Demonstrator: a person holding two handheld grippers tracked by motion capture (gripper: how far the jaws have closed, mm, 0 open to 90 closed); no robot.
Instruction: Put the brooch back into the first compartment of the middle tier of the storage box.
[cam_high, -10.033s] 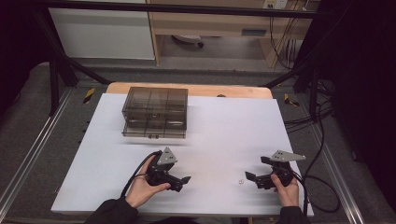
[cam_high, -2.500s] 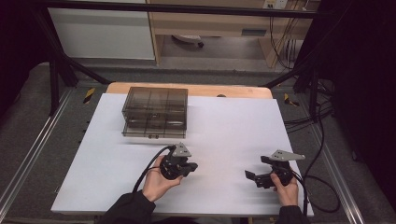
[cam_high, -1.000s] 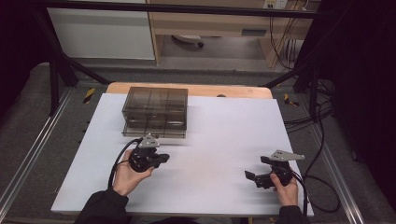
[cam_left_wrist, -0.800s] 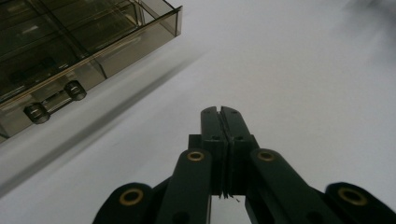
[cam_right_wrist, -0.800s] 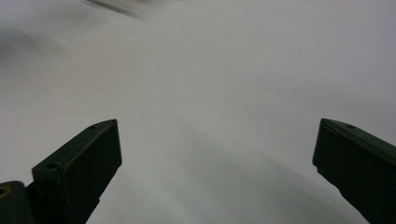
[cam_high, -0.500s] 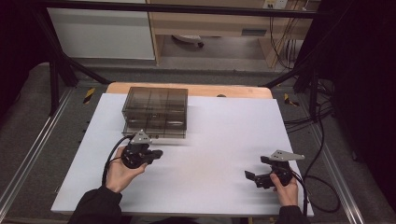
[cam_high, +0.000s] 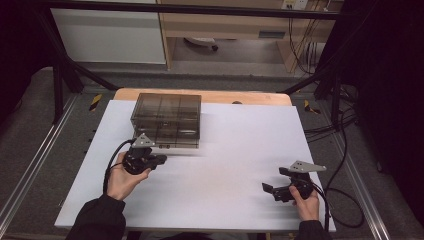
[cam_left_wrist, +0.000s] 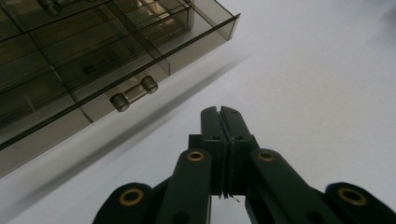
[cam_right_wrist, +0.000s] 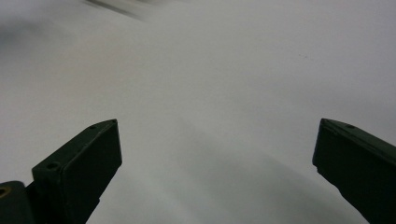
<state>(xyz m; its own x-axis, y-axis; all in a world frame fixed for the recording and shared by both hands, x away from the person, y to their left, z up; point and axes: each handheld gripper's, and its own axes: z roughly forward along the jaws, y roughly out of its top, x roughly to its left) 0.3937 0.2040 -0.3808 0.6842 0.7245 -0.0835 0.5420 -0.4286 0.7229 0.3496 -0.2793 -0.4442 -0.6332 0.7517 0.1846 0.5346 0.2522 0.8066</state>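
My left hand-held gripper (cam_high: 159, 160) sits left of centre in the high view, jaws pressed together on nothing, just below the smoked drawer box (cam_high: 167, 120) and near its small handle (cam_left_wrist: 133, 94). My right hand-held gripper (cam_high: 270, 189) rests lower right on the white table (cam_high: 240, 150), jaws spread wide.

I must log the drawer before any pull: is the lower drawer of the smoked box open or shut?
Shut. In the left gripper view the drawer front lies flush with the box, its handle untouched.
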